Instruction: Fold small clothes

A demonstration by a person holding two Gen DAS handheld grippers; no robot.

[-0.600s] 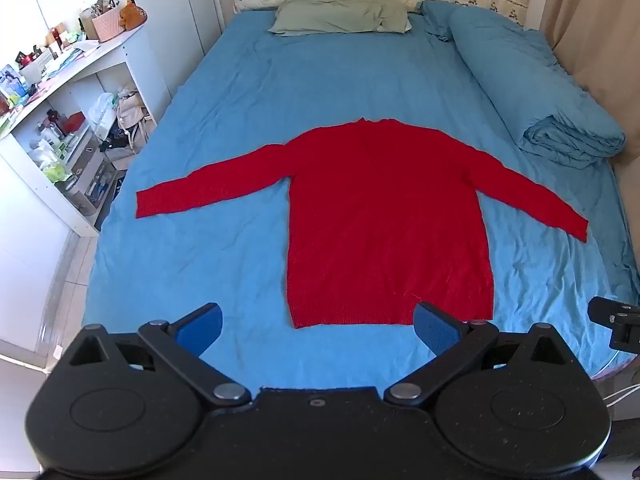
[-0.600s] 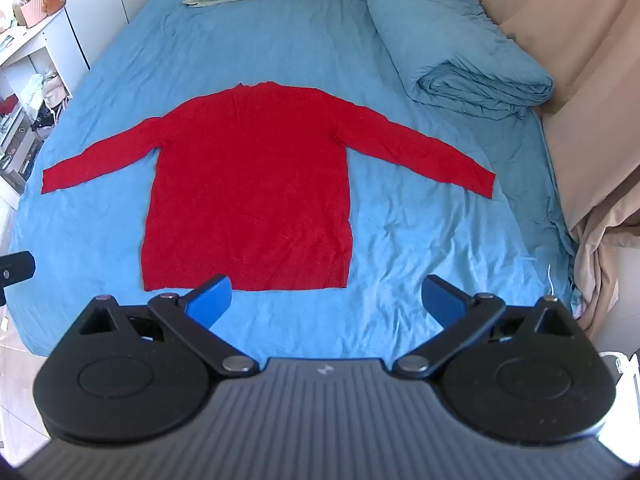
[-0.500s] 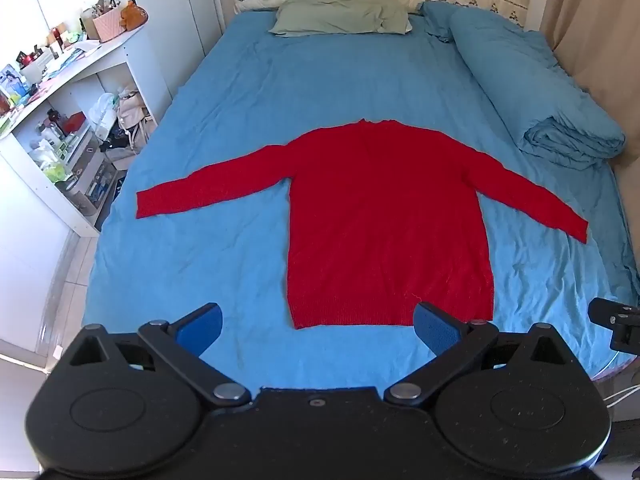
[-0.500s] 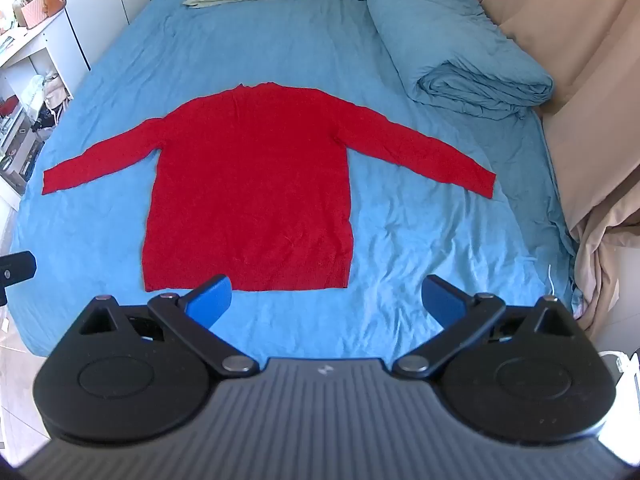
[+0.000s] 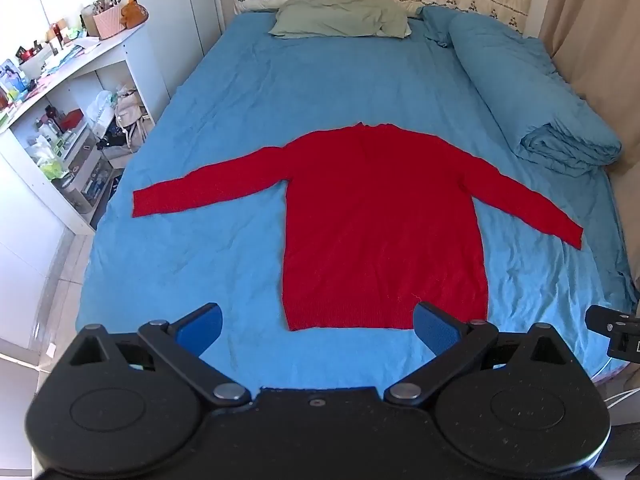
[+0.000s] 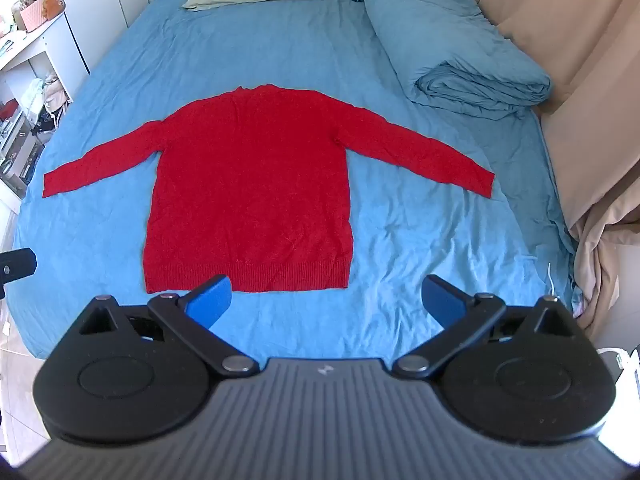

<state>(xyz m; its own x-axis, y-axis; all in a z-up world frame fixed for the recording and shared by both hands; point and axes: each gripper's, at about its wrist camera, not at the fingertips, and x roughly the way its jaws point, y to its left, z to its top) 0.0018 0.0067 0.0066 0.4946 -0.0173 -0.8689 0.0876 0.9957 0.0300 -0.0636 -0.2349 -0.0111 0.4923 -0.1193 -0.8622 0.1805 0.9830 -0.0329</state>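
Observation:
A red knitted sweater (image 5: 384, 224) (image 6: 252, 184) lies flat on the blue bed sheet (image 5: 208, 264), both sleeves spread out sideways, hem toward me. My left gripper (image 5: 316, 326) hovers open above the sheet just short of the hem, nothing between its blue pads. My right gripper (image 6: 326, 298) is also open and empty, held near the hem's right corner and apart from the cloth. A bit of the right gripper (image 5: 614, 330) shows at the right edge of the left wrist view, and the left gripper (image 6: 16, 266) pokes in at the left edge of the right wrist view.
A folded blue duvet (image 6: 452, 40) lies along the bed's right side, a green pillow (image 5: 340, 20) at the head. White shelves with clutter (image 5: 60, 120) stand left of the bed. Beige curtains (image 6: 580, 100) hang on the right.

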